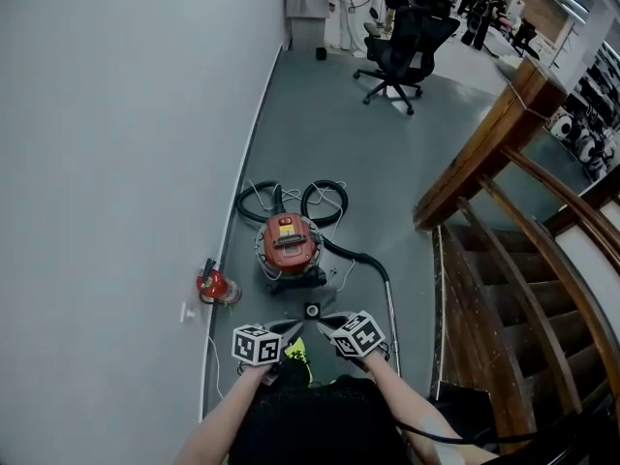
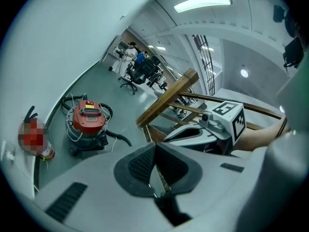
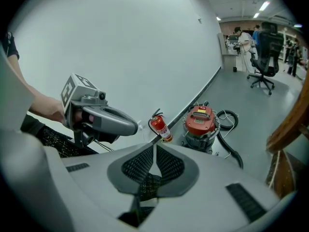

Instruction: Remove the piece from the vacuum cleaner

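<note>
A red canister vacuum cleaner (image 1: 289, 245) stands on the grey floor by the wall, also seen in the left gripper view (image 2: 88, 120) and the right gripper view (image 3: 200, 121). Its black hose (image 1: 291, 198) coils behind it and runs into a metal wand (image 1: 390, 308) lying to the right. A small black part (image 1: 313, 310) sits on the floor just in front of it. My left gripper (image 1: 289, 328) (image 2: 155, 146) and right gripper (image 1: 327, 324) (image 3: 154, 148) hover side by side in front of the vacuum, apart from it. Both are shut with nothing between the pads.
A red fire extinguisher (image 1: 215, 284) (image 3: 161, 127) stands against the white wall (image 1: 126, 163) on the left. A wooden stair rail (image 1: 494, 134) and steps rise on the right. A black office chair (image 1: 402, 51) stands far back.
</note>
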`<state>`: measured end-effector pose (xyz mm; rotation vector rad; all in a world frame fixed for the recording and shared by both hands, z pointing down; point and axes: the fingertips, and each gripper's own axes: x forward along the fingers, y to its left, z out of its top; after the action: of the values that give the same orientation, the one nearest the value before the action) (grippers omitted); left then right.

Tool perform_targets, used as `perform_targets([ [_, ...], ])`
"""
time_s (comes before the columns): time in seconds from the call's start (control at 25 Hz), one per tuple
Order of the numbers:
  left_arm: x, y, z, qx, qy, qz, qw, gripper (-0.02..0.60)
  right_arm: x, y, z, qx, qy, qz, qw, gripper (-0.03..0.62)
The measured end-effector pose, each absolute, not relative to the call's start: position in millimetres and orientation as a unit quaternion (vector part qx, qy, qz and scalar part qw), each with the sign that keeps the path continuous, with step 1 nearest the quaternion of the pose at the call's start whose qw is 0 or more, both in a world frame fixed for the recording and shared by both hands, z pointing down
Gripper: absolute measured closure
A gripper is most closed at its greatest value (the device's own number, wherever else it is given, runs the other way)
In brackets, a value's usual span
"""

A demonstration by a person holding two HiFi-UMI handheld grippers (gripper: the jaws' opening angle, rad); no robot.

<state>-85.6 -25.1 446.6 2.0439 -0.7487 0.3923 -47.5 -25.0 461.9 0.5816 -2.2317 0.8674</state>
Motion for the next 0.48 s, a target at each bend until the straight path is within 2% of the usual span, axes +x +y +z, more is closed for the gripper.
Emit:
perform_targets([
  [0.48,-64.7,29.2,437.4,0.811,-0.345,0.154,0.448,0.571,-9.7,30.3,459.8,0.195,-0.866,0.334,0.317,0.56],
])
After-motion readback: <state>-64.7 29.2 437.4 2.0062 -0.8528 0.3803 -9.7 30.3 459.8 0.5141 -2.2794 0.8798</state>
